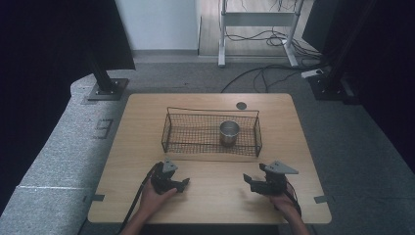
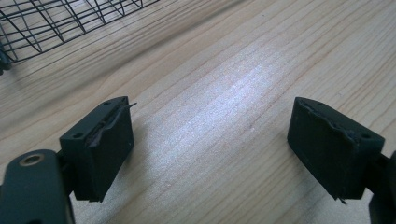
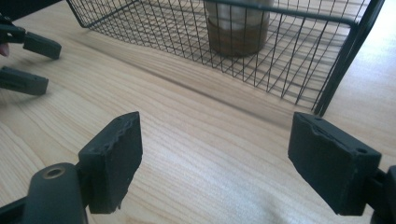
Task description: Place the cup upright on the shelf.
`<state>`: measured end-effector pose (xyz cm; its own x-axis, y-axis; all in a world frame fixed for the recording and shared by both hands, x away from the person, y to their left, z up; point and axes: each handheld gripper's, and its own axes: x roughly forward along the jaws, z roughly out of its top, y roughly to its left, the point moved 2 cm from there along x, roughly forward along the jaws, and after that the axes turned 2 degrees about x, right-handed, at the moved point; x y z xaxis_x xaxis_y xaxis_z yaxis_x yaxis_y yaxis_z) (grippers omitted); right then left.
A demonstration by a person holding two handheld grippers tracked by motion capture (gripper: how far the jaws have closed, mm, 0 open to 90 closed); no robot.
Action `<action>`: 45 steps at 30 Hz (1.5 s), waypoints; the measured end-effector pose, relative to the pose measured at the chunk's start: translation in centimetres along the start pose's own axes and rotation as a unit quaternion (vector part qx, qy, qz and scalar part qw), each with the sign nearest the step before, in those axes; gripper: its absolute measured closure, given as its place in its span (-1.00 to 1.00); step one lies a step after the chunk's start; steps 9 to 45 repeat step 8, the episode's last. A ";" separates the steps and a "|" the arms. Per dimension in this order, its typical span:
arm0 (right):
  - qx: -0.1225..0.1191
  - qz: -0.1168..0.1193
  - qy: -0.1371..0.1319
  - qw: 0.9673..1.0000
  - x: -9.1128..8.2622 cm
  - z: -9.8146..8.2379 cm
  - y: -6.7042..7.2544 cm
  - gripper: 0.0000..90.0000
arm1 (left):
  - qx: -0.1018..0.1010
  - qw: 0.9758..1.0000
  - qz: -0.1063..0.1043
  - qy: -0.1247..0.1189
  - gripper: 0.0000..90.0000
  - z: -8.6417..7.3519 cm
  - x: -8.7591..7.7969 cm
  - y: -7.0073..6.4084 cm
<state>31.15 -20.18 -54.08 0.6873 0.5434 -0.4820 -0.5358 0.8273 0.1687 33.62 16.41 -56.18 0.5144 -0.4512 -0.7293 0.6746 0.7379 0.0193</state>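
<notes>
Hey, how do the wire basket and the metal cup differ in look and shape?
The wire basket is black open mesh, rectangular, wide and low; the metal cup is shiny solid metal, round and upright. The basket rests on the table; the cup stands inside it, toward its right end. Both are open at the top.

A light wooden table (image 1: 147, 147) stands on grey carpet (image 1: 362, 147). A black wire basket (image 1: 169, 132) sits on it, toward the far middle, with bare wood along the near side. A small round grey disc (image 1: 241, 105) is set in the top near the far edge.
</notes>
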 end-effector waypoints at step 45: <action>-0.002 -0.001 0.005 1.000 0.2 -0.4 0.1 -0.61 | 0.000 1.000 -0.001 0.000 -0.68 0.0 0.0 0.0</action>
